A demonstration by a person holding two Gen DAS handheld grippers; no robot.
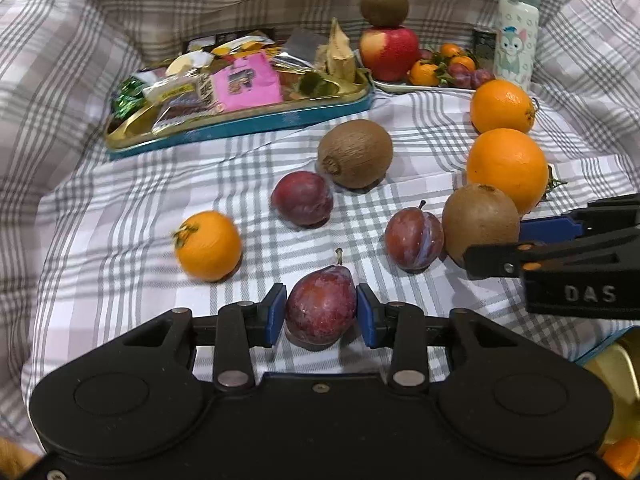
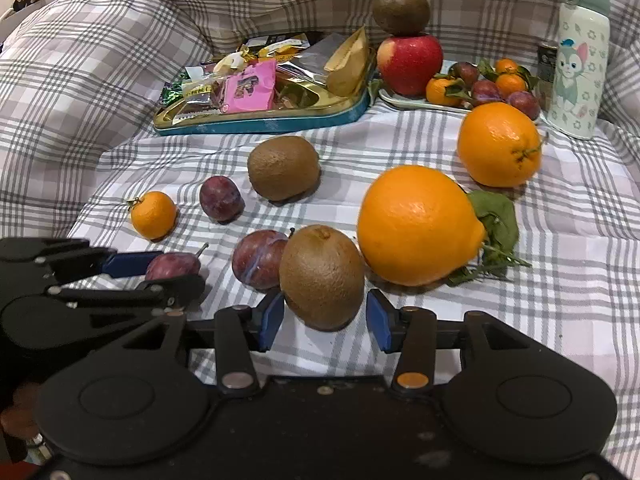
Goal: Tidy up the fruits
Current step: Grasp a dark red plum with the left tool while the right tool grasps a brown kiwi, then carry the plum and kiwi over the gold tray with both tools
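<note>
My left gripper (image 1: 321, 306) is shut on a dark red plum (image 1: 320, 312) that rests on the checked cloth, a blue pad pressing each side. In the right wrist view, a brown kiwi (image 2: 322, 276) stands between the pads of my right gripper (image 2: 324, 318). The left pad is against the kiwi and a small gap shows at the right pad, so the jaws are open. Beside this kiwi lie a plum (image 2: 260, 258) and a large orange (image 2: 416, 226) with a leaf. The left gripper's fingers (image 2: 128, 262) hold their plum (image 2: 172, 264) just to the left.
Loose on the cloth are a mandarin (image 1: 208, 246), another plum (image 1: 302, 198), a second kiwi (image 1: 355, 153) and a far orange (image 1: 502, 106). Behind stand a snack tin (image 1: 240, 126), a plate (image 1: 404, 87) with an apple (image 1: 390, 54), and a bottle (image 1: 516, 32).
</note>
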